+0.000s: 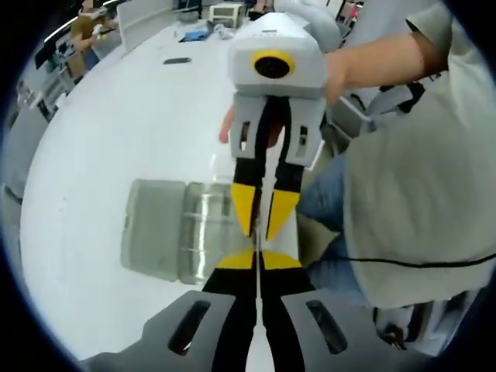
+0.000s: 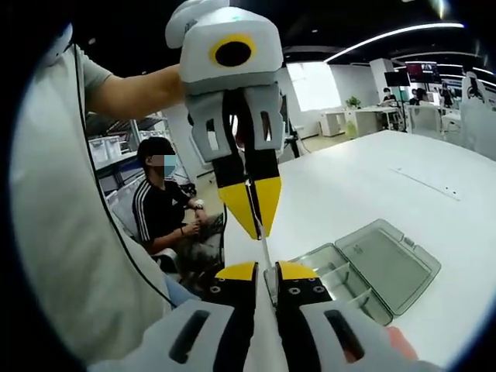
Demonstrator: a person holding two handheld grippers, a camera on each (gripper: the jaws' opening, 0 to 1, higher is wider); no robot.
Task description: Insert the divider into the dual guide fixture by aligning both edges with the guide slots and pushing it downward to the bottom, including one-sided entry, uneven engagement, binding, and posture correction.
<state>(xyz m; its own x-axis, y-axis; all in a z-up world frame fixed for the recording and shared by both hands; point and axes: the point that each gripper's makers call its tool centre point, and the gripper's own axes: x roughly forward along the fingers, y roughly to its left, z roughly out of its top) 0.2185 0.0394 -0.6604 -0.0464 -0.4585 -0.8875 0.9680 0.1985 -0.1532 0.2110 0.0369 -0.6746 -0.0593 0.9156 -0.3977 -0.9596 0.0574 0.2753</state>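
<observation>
A thin pale divider [image 2: 265, 246] hangs edge-on in the air, pinched from both ends. In the right gripper view my right gripper [image 2: 267, 271] is shut on its near end, and the left gripper [image 2: 254, 209] comes down from above, shut on the far end. In the left gripper view my left gripper [image 1: 256, 262] meets the right gripper [image 1: 261, 221] tip to tip on the divider [image 1: 259, 240]. The clear guide fixture [image 2: 329, 271], a compartment box with its lid [image 2: 387, 260] folded open, lies on the white table just right of the tips. The fixture [image 1: 205, 232] sits left of them in the left gripper view.
The white table [image 1: 116, 139] stretches far behind the fixture, with a small dark object [image 1: 177, 60] on it. The person's grey shirt [image 1: 418, 194] and jeans stand close at the table edge. A seated person in a black striped top [image 2: 163, 209] is behind.
</observation>
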